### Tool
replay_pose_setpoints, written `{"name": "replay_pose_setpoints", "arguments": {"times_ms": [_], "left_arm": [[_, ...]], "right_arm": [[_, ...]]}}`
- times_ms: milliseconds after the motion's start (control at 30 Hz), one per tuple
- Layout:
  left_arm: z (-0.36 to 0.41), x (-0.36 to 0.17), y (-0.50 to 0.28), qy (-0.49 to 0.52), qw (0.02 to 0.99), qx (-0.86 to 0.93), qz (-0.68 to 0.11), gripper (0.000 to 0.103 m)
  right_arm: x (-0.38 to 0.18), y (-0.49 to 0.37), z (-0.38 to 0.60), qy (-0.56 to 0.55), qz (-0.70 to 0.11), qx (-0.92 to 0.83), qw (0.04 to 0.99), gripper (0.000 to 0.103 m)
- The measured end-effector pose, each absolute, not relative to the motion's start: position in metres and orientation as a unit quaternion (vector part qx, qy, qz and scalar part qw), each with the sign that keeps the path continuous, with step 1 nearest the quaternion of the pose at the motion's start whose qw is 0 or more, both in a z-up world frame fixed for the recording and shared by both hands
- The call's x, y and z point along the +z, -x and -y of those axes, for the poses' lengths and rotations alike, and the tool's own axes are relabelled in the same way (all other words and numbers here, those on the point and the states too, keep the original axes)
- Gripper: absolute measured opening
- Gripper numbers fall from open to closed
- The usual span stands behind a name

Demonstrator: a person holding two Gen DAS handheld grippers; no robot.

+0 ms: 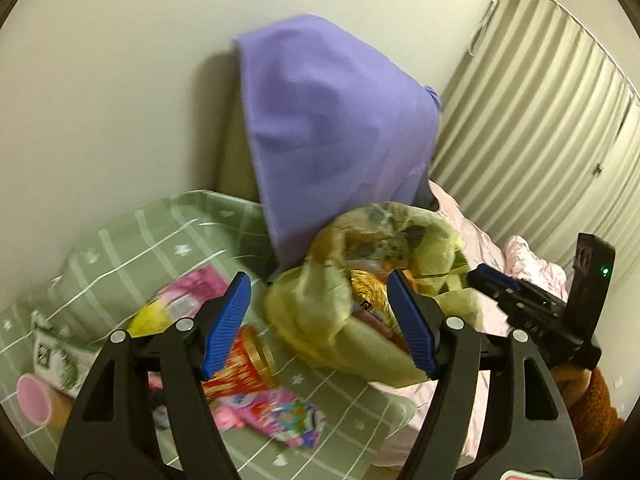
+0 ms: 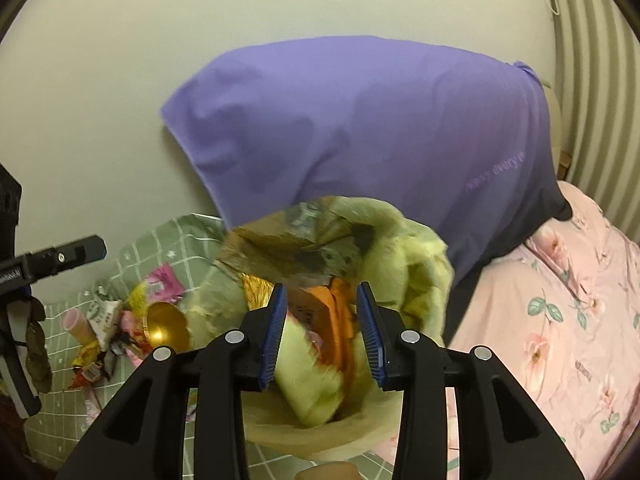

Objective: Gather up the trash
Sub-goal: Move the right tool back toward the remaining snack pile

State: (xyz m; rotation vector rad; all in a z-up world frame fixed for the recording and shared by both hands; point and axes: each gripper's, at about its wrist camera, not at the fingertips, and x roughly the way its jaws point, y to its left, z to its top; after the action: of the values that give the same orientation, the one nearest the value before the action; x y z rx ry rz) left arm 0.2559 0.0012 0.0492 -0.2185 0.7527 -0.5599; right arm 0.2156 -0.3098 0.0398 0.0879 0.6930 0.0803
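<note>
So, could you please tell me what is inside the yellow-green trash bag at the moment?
Inside the yellow-green trash bag an orange wrapper, a gold foil wrapper and a pale yellow-green packet show. Anything deeper is covered by them and by the bag's folds.

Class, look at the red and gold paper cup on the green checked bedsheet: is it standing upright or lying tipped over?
Tipped over. The red and gold paper cup lies on its side, its gold-lined mouth facing sideways, not up.
</note>
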Motion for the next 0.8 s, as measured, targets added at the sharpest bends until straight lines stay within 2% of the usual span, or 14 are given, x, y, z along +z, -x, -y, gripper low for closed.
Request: {"name": "replay_pose_setpoints", "arguments": {"times_ms": [133, 567, 800], "left_arm": [[-0.041, 0.043, -0.243, 0.120, 0.896, -0.231, -0.361, 0.067], [-0.193, -0.014, -0.181, 0.169, 0.915, -0.057, -0.361, 0.067], [-0.228, -0.042, -0.151, 0.221, 0.905, -0.021, -0.362, 0.072]], "right_arm": [[0.038, -0.217, 0.289, -0.046, -0.341, 0.081, 0.935, 0.043], [0.012, -0.215, 0.196, -0.002, -0.376, 0.210, 0.903, 0.043], [-0.006, -0.215, 0.151, 0.026, -0.404, 0.269, 0.874, 0.043]]}}
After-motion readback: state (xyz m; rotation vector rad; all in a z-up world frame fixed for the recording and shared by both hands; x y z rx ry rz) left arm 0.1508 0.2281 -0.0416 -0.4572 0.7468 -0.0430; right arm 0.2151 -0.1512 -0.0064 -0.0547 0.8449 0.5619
